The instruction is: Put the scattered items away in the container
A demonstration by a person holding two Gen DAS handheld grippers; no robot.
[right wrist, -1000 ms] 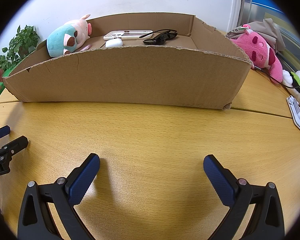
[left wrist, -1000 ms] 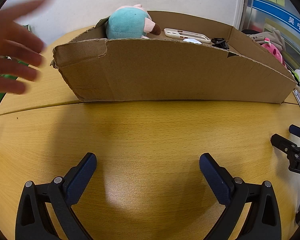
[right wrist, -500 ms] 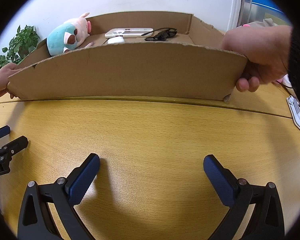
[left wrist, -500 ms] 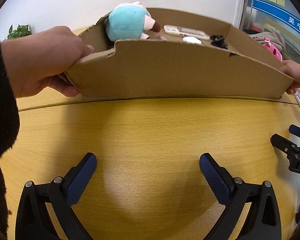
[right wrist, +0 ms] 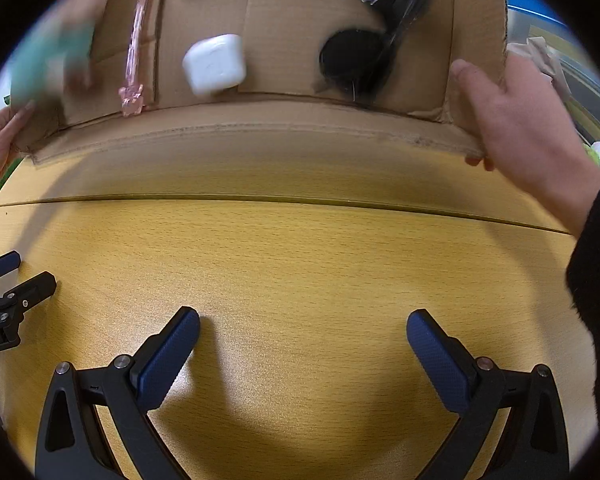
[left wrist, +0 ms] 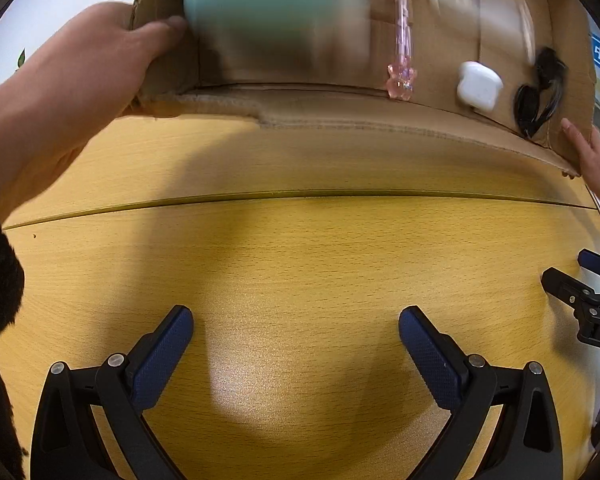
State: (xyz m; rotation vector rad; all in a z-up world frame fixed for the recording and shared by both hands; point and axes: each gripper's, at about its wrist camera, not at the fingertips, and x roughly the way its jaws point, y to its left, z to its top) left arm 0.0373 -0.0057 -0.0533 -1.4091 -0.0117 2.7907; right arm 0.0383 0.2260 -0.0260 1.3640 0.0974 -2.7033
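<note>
Two bare hands hold the cardboard box by its ends, tipped steeply toward me above the table. Inside, a blurred teal plush, a pink pen, a white earbud case and black sunglasses slide toward the near wall. My left gripper and right gripper rest open and empty on the wooden table, well short of the box.
The wooden table has a seam running across it below the box. Each gripper's side shows at the edge of the other's view. Pale clutter lies at far right.
The hands have lifted the box and tipped it toward me, so its inside now faces the cameras. The items inside are sliding down. Both grippers have stayed still.
</note>
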